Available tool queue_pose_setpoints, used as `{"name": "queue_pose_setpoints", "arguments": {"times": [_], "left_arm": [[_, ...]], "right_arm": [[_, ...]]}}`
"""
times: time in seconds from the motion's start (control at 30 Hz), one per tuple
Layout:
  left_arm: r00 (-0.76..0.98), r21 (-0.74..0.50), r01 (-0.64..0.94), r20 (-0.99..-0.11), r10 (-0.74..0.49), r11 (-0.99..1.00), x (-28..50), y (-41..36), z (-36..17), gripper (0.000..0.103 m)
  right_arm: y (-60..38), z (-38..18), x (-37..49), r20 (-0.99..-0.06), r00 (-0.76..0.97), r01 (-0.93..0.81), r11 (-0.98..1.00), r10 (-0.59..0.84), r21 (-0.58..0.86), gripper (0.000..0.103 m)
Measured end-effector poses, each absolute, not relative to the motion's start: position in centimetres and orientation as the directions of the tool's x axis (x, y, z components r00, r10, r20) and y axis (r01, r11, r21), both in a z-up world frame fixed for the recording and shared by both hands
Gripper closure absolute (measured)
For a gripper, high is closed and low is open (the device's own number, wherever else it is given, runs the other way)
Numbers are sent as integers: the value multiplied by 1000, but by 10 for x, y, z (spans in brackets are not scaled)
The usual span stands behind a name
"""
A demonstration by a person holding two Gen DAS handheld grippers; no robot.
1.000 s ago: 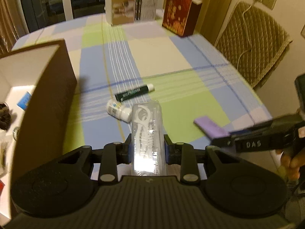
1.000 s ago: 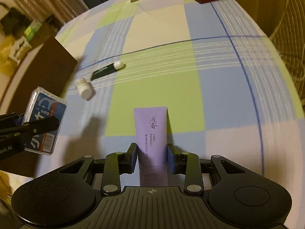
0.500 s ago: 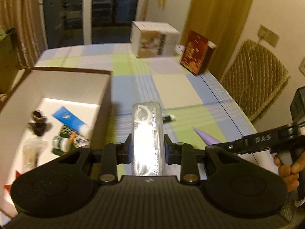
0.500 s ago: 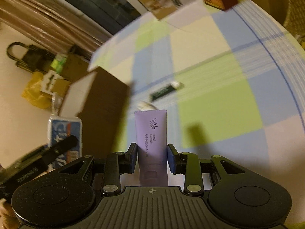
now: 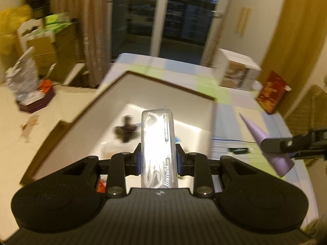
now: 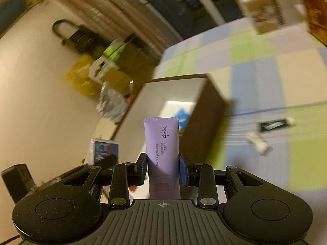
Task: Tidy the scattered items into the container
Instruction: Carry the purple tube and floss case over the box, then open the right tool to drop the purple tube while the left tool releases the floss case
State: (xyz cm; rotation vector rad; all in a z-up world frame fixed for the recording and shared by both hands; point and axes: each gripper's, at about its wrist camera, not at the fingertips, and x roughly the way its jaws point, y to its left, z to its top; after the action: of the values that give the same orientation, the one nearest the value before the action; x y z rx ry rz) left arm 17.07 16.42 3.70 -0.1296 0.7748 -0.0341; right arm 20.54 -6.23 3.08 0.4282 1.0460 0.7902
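My left gripper (image 5: 158,161) is shut on a clear plastic floss-pick case (image 5: 158,143) and holds it above the open brown cardboard box (image 5: 163,81), whose white inside holds several items. My right gripper (image 6: 163,167) is shut on a purple tube (image 6: 162,143) just beside the box (image 6: 208,110), near its right wall. The purple tube (image 5: 265,140) also shows at the right of the left wrist view. On the checked cloth lie a dark green tube (image 6: 273,124) and a small white bottle (image 6: 258,146). The left gripper's case (image 6: 104,149) appears at lower left in the right wrist view.
A white carton (image 5: 237,73) and a red box (image 5: 271,94) stand at the far end of the table (image 6: 265,71). A quilted chair (image 5: 308,110) is at the right. Boxes and bags (image 5: 30,47) clutter the floor on the left.
Both grippers have swung left and up toward the box, each keeping its item. The left one has come over the box's opening; the right one has closed in on the box's side.
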Motion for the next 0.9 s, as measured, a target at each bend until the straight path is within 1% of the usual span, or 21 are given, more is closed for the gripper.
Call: {"name": "queue_pose_setpoints", "arguments": {"times": [0.17, 0.37, 0.7, 0.83, 0.9], "left_arm": [[696, -113, -76, -717, -28, 991, 165, 193, 27, 78], [681, -125, -107, -732, -19, 986, 166, 212, 19, 78], [636, -123, -167, -771, 12, 978, 180, 240, 3, 78], [629, -130, -162, -778, 1, 978, 186, 240, -1, 78], [622, -130, -159, -783, -3, 979, 189, 238, -3, 78]], "right_arm": [[-7, 31, 203, -612, 212, -453, 631, 762, 630, 68], [45, 10, 201, -681, 148, -524, 641, 717, 560, 68], [110, -45, 184, -854, 28, -723, 600, 519, 341, 68], [128, -58, 171, -900, -13, -829, 499, 436, 253, 68], [136, -65, 163, -928, -1, -886, 431, 372, 174, 68]]}}
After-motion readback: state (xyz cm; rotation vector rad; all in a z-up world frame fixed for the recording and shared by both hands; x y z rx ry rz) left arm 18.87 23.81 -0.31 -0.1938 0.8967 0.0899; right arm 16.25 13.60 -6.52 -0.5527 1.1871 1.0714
